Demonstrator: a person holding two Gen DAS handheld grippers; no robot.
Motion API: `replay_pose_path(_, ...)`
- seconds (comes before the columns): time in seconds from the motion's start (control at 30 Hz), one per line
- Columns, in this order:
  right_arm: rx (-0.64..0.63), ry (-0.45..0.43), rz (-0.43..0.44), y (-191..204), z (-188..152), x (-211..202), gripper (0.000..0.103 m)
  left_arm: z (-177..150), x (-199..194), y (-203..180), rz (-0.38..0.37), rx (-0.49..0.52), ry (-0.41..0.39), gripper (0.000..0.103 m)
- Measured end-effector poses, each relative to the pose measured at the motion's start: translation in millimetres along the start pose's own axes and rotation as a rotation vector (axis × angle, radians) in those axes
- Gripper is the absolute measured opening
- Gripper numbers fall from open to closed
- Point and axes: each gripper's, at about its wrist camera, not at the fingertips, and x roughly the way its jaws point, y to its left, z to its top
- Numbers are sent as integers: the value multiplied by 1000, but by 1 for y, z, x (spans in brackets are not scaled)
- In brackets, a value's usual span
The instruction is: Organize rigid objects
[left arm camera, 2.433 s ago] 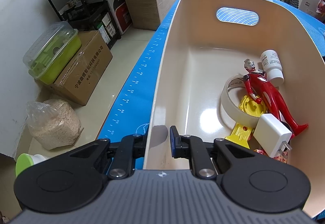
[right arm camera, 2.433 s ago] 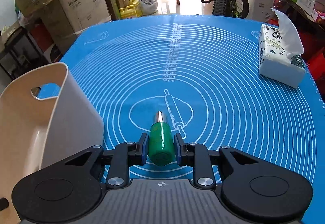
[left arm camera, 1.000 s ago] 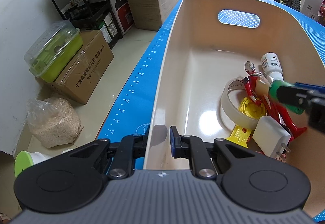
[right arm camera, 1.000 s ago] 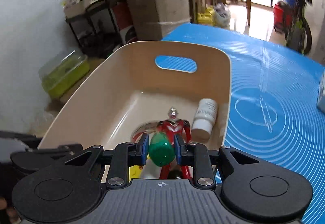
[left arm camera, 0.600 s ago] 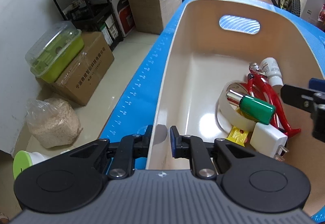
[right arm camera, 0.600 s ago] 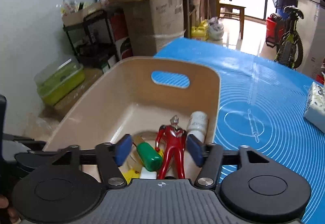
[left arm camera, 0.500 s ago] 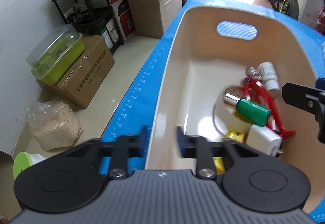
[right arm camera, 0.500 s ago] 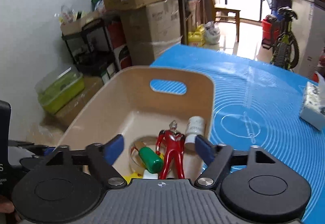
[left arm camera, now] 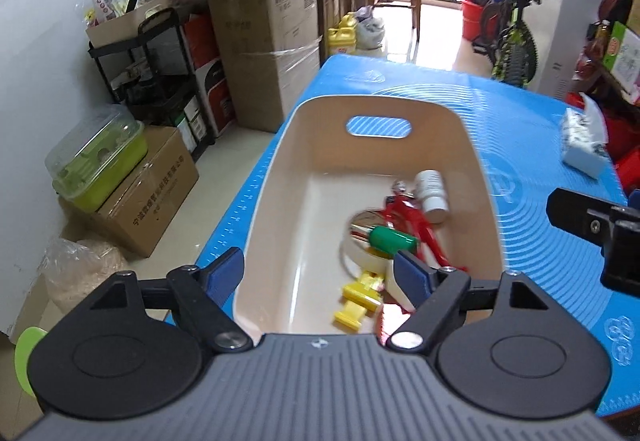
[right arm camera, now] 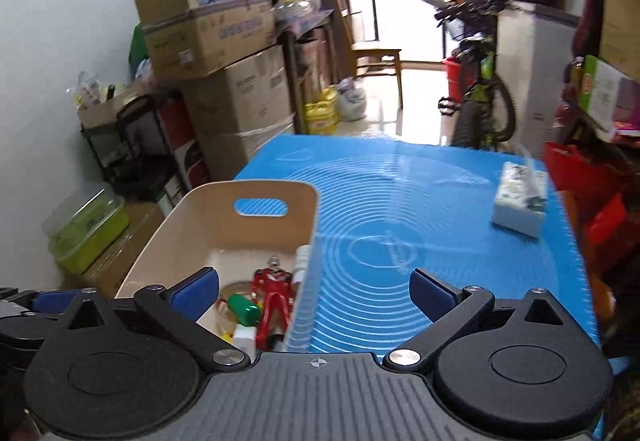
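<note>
Hovering over the near end of the beige bin [left arm camera: 276, 177], the left hand-held gripper [left arm camera: 318, 273] had just been opening and gripped nothing. The right hand-held gripper [right arm camera: 314, 289] had likewise just spread its jaws wide, empty above the bin's right wall. The green bottle [left arm camera: 392, 239] lay inside on the tape roll [left arm camera: 354, 261], touching the red figure [left arm camera: 416, 221], at the worktop's [right arm camera: 400, 201] left edge.
</note>
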Motion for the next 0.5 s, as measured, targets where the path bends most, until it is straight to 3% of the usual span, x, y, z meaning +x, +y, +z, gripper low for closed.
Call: replay_pose_path(0.5, 50, -10, -53, -29, -45, -86, 101, -39, -65, -22, -55, 39, -69, 82)
